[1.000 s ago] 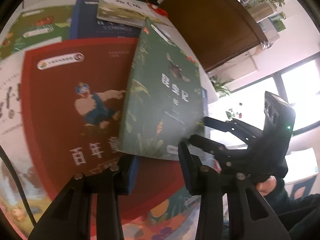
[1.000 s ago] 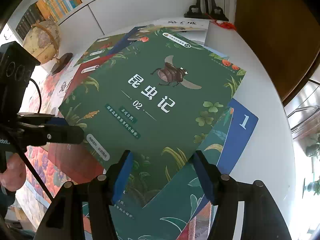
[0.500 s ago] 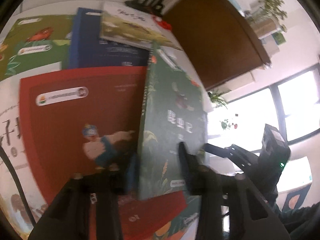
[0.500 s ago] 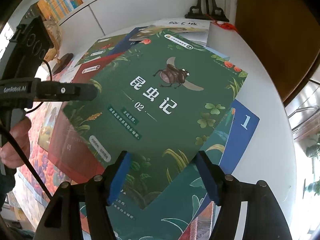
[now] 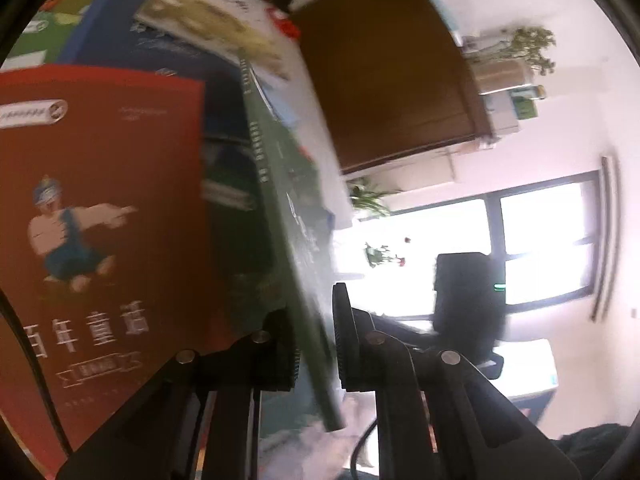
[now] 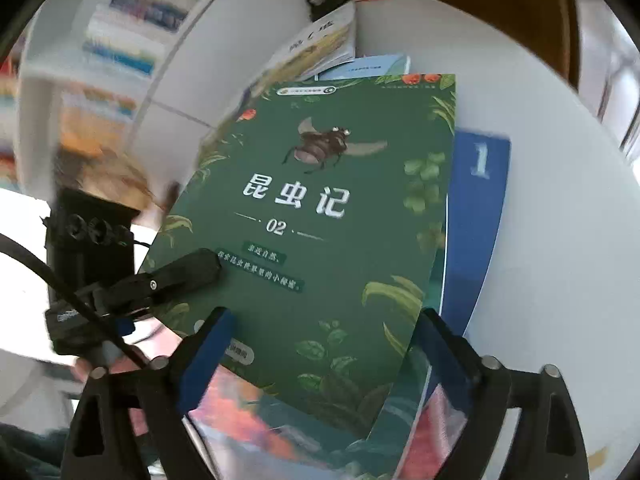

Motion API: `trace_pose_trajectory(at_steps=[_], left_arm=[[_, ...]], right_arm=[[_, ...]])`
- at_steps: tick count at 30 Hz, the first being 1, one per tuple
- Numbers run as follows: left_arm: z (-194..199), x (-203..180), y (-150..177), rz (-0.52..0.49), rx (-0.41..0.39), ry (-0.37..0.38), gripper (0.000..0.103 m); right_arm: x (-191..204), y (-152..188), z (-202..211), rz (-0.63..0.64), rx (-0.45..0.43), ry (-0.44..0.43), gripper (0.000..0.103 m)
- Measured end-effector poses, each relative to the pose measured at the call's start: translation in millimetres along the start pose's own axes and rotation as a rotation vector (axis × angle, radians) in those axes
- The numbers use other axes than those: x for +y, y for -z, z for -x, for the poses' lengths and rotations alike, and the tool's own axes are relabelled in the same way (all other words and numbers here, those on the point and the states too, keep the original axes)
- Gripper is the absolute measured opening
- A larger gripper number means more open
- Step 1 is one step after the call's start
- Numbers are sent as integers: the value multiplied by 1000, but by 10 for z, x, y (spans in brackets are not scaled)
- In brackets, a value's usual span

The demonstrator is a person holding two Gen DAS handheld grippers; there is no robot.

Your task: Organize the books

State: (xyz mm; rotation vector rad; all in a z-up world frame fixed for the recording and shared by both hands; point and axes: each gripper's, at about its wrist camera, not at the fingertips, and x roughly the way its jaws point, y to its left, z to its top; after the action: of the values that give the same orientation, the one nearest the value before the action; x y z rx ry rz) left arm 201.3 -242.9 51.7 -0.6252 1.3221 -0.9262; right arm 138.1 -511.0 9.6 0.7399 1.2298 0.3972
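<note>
Green insect book (image 6: 320,232): you are pinching its lower-left edge in your left gripper (image 5: 316,344), tilting it clear of the red book (image 5: 100,200) for lifting; your right gripper (image 6: 324,356) is waiting wide open, holding nothing.

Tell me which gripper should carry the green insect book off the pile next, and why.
Left. The left gripper already clamps the green insect book by its edge and has it tilted up, while the right gripper is open and grips nothing.
</note>
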Motion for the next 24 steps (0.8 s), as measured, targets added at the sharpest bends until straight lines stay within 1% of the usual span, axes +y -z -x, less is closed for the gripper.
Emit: trace_pose_trajectory(at_steps=[1, 3, 4, 5, 7, 8, 9, 10, 11, 12, 13, 14, 15, 16, 18, 20, 22, 24], left_arm=[[-2, -33, -18, -2, 6, 15, 11], [-24, -26, -36, 29, 18, 56, 11], [-35, -4, -39, 41, 22, 67, 11], [-60, 14, -40, 59, 27, 85, 11], [-79, 47, -7, 83, 35, 93, 11], [-109, 58, -2, 80, 37, 72, 11], [-115, 61, 20, 67, 41, 28, 11], [-117, 65, 50, 44, 49, -28, 10], [-127, 49, 51, 17, 56, -89, 11], [-152, 5, 73, -28, 65, -173, 11], [-200, -61, 96, -87, 76, -266, 12], [-247, -129, 126, -138, 84, -334, 12], [-284, -193, 158, -181, 87, -381, 13], [-317, -269, 194, -225, 85, -420, 13], [-369, -411, 266, -307, 73, -499, 15], [-384, -531, 343, -371, 64, -537, 15], [-346, -578, 417, -383, 54, -537, 15], [-231, -553, 541, -366, 39, -525, 15]], right_arm=[[-102, 11, 12, -67, 7, -66, 99], [-219, 31, 32, -138, -7, -150, 99], [-284, 45, 39, -175, -19, -204, 99], [-313, 60, 34, -194, -25, -236, 97], [-370, 78, 32, -233, -40, -300, 73], [-373, 78, 38, -235, -46, -305, 62], [-379, 70, 54, -231, -52, -283, 54], [-330, 106, 61, -203, -58, -226, 48], [-290, 101, 54, -169, -55, -166, 38], [-206, 100, 42, -112, -47, -77, 33], [-119, 102, 29, -70, -43, -12, 31], [14, 108, -4, 2, -37, 85, 29], [135, 117, -30, 67, -38, 152, 28], [297, 161, -44, 156, -56, 239, 28], [513, 226, -41, 257, -110, 330, 28], [659, 294, -39, 337, -135, 398, 28], [718, 347, -34, 391, -128, 416, 28], [784, 414, -7, 440, -132, 411, 28]])
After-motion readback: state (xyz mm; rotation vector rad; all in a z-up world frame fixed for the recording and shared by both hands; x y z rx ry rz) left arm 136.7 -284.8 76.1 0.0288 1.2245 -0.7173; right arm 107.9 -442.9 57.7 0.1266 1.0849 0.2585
